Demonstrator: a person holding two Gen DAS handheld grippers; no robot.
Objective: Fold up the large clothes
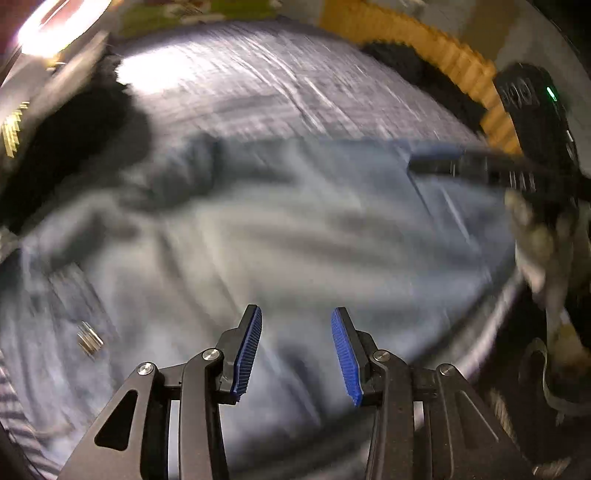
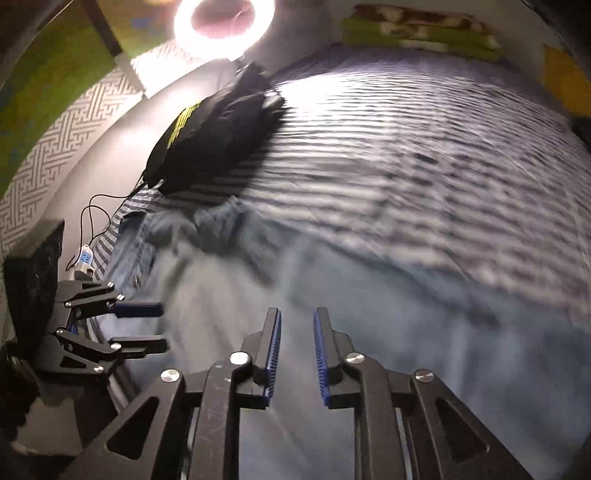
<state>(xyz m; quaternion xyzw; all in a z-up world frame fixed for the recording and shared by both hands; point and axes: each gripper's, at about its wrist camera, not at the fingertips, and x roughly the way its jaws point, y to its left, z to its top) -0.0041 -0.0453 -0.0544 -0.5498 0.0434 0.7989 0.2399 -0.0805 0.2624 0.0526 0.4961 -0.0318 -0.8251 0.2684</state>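
A large pale-blue denim garment [image 1: 295, 229] lies rumpled across a striped bed sheet [image 1: 258, 74]; a metal button [image 1: 88, 341] shows at its left. My left gripper [image 1: 295, 314] hangs just above the cloth, open, with nothing between its blue pads. In the right wrist view the same garment [image 2: 332, 295] fills the lower half. My right gripper [image 2: 297, 312] stands over it with a narrow gap between the pads and no cloth in it. The left gripper [image 2: 162, 326] shows at the left edge, also open. The right gripper [image 1: 417, 162] appears edge-on at the right, held by a gloved hand [image 1: 535, 236].
A black bundle with yellow stripes [image 2: 214, 136] lies on the bed sheet [image 2: 406, 147] at the far left, under a bright ring light [image 2: 225, 22]. A power strip [image 2: 83, 260] with a cable sits beside the bed. A yellow pillow-like thing [image 1: 424, 40] lies at the far right.
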